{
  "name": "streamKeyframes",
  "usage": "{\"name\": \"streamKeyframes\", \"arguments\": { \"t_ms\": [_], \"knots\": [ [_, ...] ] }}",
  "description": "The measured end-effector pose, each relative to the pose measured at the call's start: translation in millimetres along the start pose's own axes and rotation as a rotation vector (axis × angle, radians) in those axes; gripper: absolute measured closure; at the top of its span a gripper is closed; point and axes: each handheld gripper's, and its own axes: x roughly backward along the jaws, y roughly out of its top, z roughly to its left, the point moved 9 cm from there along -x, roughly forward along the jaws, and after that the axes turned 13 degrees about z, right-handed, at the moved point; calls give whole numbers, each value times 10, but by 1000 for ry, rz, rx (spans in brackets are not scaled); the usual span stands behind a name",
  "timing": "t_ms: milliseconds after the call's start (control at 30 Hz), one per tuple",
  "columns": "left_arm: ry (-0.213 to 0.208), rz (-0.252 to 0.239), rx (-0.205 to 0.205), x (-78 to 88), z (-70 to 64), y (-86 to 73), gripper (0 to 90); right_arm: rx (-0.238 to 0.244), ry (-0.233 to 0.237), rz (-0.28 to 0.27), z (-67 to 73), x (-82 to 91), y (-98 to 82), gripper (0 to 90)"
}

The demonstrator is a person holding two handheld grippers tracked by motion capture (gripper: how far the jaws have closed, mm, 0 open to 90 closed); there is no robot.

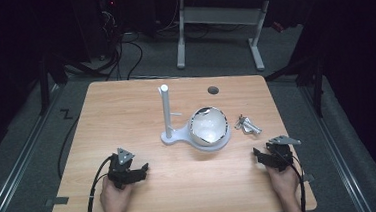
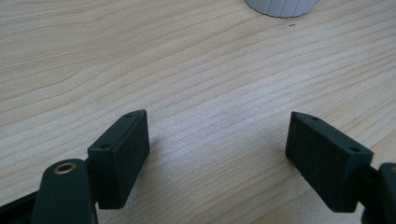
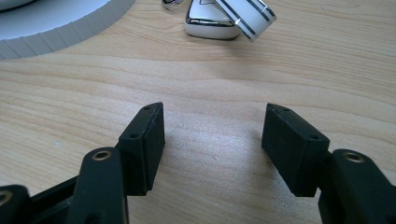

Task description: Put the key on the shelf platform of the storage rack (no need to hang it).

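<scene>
Right now both your tongs rest low on the wooden table [image 1: 126, 110] w/ nothing between the jaws: left gripper [image 1: 136, 170] is spread wide over bare wood, right gripper [image 1: 260, 155] likewise released. The thing nearest your right tongs is the small shiny key fob [image 1: 246, 125], lying ahead of them & a bit to the inside; in the right gripper view it sits past the jaw tips, well apart [image 3: 224, 21]. It's glossy, rounded chrome w/ a striped white tab, so I'd judge the flat black pads [image 3: 149, 140] could squirt it sideways if you pinch off-centre, or skate it across the smooth wood. Just beside it, further in, is the white stand [image 1: 175, 136] w/ a ribbed base rim, a tall thin post & a crinkled foil-looking bowl [image 1: 208, 126]; a wide swing of the right tongs could bump it, prob. tipping the post or denting the foil. Left tongs have the ribbed base [image 2: 280, 7] ahead, well apart.
</scene>
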Motion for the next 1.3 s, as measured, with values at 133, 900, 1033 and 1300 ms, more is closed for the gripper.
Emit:
{"name": "streamKeyframes", "arguments": {
  "t_ms": [133,900,1033,1300],
  "knots": [
    [0,0,0,0,0,0,223,-2,-3,0,-3,-1,1,395],
    [0,1,-1,0,0,0,223,12,16,1,-35,24,-34,384],
    [1,1,-1,0,0,0,223,1,6,-2,-51,38,-52,402],
    [1,1,-1,0,0,0,223,-23,37,-12,-53,123,-136,399]
  ]
}}
